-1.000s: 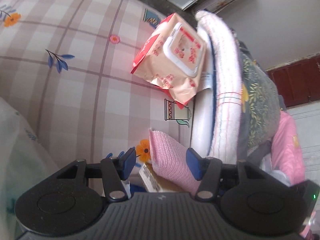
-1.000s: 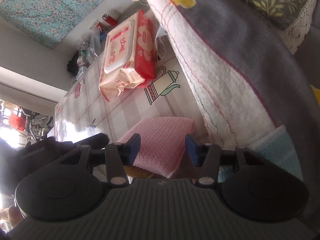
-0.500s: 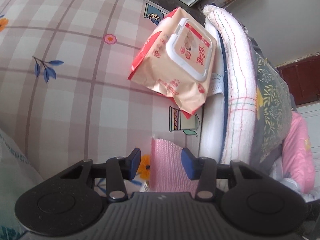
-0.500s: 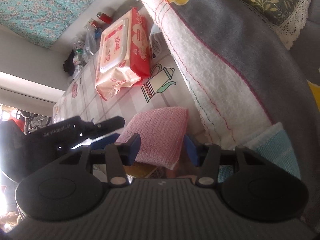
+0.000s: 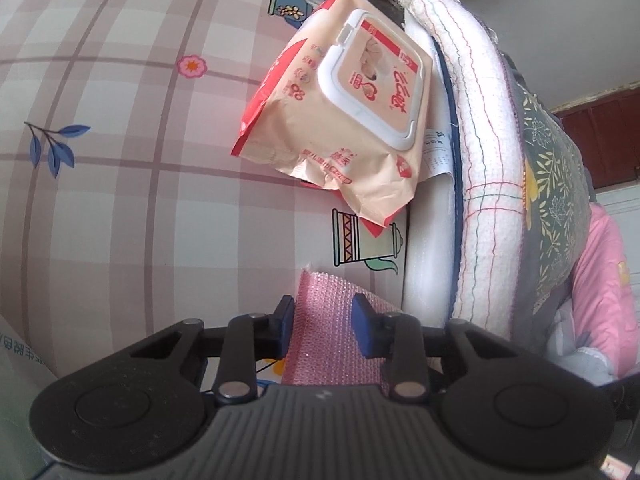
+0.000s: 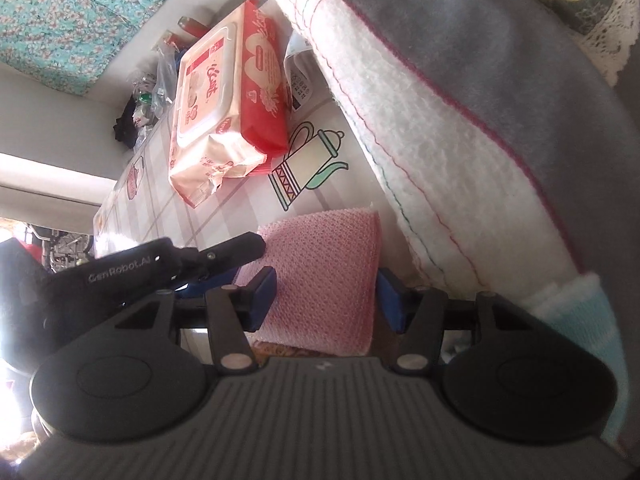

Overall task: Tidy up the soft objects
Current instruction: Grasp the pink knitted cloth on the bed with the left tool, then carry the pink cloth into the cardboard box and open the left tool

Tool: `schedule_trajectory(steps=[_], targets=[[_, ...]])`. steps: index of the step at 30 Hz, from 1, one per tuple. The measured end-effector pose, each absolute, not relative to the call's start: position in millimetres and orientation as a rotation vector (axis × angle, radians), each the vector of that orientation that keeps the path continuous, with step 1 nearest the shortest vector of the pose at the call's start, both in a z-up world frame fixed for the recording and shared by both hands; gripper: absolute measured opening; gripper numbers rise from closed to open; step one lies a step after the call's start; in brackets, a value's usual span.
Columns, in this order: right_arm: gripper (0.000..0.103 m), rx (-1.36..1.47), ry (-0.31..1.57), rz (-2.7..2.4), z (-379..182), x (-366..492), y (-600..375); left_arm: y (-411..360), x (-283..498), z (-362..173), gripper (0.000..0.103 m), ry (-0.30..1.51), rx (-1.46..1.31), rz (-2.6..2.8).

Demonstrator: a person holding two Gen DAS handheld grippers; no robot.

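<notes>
Covering the worktop (image 5: 120,208) is a checked cloth printed with flowers and jugs, and the folded pink cloth (image 5: 328,332) lies just beside the stacked towels (image 5: 480,200), near the wipes pack (image 5: 352,120). Only the right view shows a teal floral curtain (image 6: 72,12) and "GenRobot.AI" on the left tool (image 6: 216,276). The left tool (image 5: 322,324) has just been closing to a narrow gap around the cloth; the right tool (image 6: 324,296), just opening, stands wider with the cloth between its pads.

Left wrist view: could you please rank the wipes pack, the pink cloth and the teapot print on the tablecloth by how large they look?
1. wipes pack
2. pink cloth, partly hidden by the gripper and nearer the camera, so unsure
3. teapot print
</notes>
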State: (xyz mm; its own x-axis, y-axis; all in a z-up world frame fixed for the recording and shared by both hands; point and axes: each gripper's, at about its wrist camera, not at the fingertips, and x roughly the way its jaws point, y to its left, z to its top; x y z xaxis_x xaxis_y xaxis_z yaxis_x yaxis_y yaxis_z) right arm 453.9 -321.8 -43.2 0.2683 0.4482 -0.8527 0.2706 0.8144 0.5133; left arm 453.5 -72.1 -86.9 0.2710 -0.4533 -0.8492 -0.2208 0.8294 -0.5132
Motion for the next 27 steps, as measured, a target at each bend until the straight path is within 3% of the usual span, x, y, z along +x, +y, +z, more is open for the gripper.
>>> schedule_trajectory(steps=[11,27], targets=[[0.049,0.655,1.226,0.160,-24,446,-313,-58,436,-55,0.030,1.250,-0.593,-0.206],[0.047,0.561,1.020,0.385,82,401,-241,20,348,56,0.031,1.022,-0.586,-0.205]])
